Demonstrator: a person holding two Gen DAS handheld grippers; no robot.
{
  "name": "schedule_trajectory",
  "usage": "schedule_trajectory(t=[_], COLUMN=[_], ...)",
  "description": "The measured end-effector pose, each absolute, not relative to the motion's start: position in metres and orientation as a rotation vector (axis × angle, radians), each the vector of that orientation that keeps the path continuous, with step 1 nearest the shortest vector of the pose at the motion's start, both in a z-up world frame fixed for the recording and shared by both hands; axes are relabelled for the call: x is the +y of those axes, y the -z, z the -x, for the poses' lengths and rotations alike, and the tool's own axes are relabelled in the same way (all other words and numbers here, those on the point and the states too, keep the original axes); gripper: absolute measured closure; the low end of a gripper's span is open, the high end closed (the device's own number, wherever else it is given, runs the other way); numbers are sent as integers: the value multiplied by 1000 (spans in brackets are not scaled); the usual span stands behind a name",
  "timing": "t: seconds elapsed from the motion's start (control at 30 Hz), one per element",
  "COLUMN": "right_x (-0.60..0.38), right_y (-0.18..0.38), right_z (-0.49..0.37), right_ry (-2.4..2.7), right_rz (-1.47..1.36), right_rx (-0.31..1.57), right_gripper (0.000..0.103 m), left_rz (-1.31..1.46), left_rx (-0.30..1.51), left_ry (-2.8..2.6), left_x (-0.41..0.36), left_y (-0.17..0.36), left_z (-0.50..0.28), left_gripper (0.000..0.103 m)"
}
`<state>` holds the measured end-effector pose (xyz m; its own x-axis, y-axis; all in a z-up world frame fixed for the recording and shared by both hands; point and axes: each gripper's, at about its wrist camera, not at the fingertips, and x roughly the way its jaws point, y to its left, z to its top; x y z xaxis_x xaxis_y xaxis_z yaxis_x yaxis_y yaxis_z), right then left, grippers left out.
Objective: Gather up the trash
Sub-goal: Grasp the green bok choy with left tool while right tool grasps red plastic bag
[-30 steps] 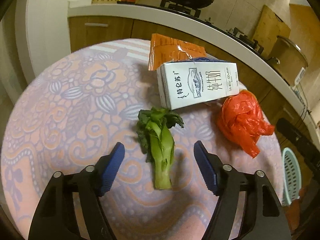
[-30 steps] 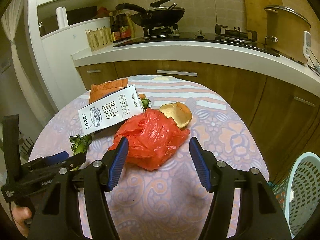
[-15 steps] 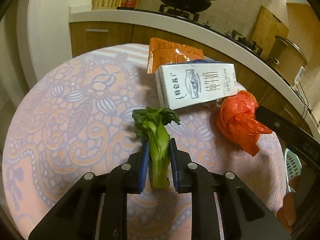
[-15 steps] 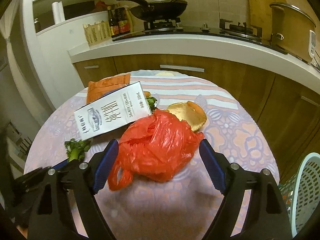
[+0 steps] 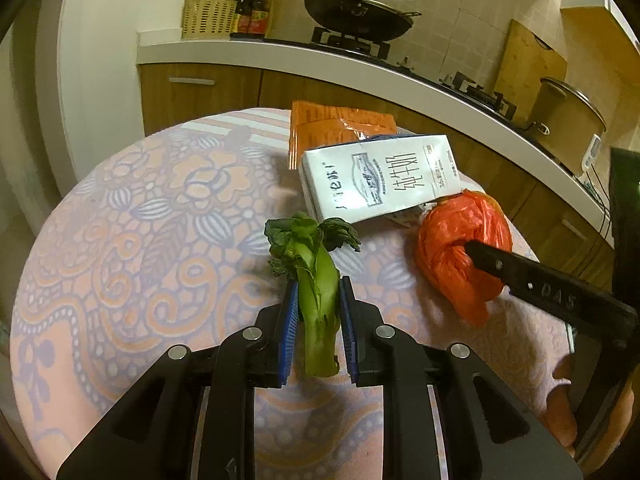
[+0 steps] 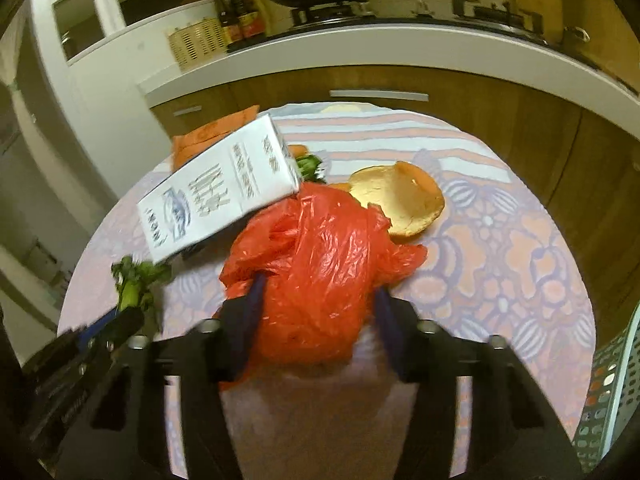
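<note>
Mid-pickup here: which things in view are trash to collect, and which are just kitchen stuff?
Trash: green vegetable stalk, red plastic bag, milk carton, orange wrapper, peel.
Not the job: wok, sauce bottles, woven basket, cutting board.

The left tongs (image 5: 319, 320) are seen pointed forward and slightly downward, low over the table; their two blue-padded fingers (image 5: 291, 328) are drawn close together, one pad pressed against each side of the green leafy vegetable stalk (image 5: 318, 296), which is held upright between them. The right tongs (image 6: 318, 312) are blurred in their own view; their dark blue pads (image 6: 246, 320) are set wider apart, one on each side of the crumpled red plastic bag (image 6: 320, 264), and whether the bag is firmly pinched cannot be told. In the left view, one black finger of the right tongs is seen pushed into the bag from the right.
</note>
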<state>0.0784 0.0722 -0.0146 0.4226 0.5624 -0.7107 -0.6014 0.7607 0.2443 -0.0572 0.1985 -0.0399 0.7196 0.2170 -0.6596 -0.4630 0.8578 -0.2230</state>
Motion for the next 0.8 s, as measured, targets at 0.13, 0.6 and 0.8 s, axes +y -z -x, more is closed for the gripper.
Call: schedule_trajectory(t=[0.13, 0.6, 0.8], right_x=[61, -1, -42], right_y=[6, -28, -39], right_z=[-58, -24, -21], right_ry=[-765, -724, -671], right_rz=[67, 31, 4], right_rx=[828, 723, 690], right_gripper=[78, 81, 81], left_rz=[398, 402, 387], left_rx=[655, 574, 544], left_ry=[-383, -252, -167], left_x=[197, 155, 123], left_y=[37, 9, -7], left_z=[60, 72, 73], left_gripper=[85, 85, 85])
